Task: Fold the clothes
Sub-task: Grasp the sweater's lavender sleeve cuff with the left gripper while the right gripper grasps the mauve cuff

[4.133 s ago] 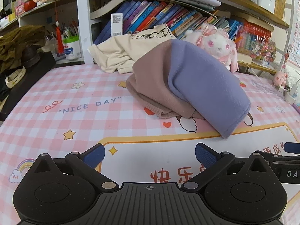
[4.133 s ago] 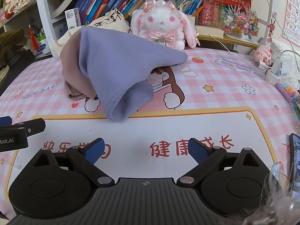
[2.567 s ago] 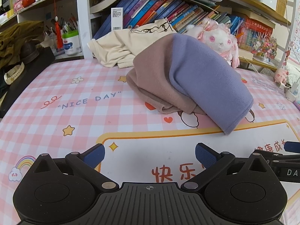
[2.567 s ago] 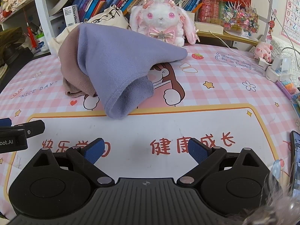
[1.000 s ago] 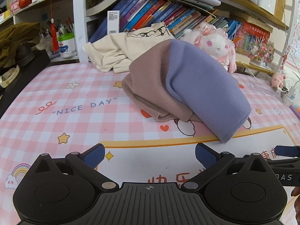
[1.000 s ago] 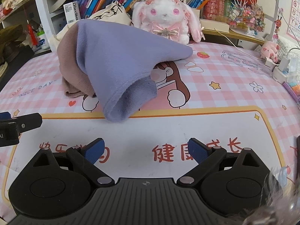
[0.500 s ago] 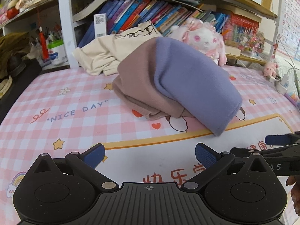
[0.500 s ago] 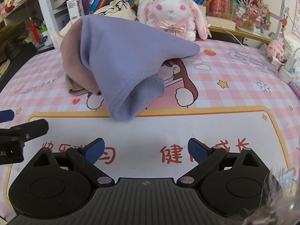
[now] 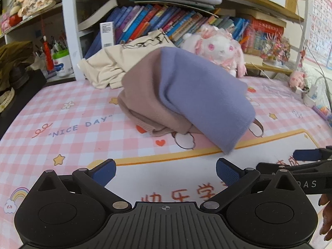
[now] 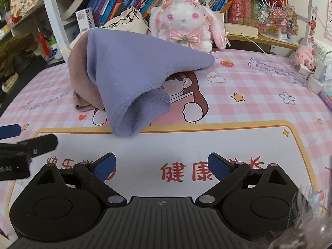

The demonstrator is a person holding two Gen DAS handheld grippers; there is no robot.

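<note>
Hovering wide open and empty, the left hand-held gripper and right hand-held gripper face the unfolded purple-and-mauve garment mid-worktop, apparently readying a grasp.

left claw swung rightward (slightly), garment nearer

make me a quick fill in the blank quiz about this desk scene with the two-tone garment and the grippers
1. The left gripper and the right gripper are both ____ and hold nothing.
2. The two-tone garment is purple on one part and ____ on the other.
3. The plush behind it is a pink and white ____.
4. English words on the desk mat read "NICE ____".

Missing words: open; brown; bunny; DAY
</note>
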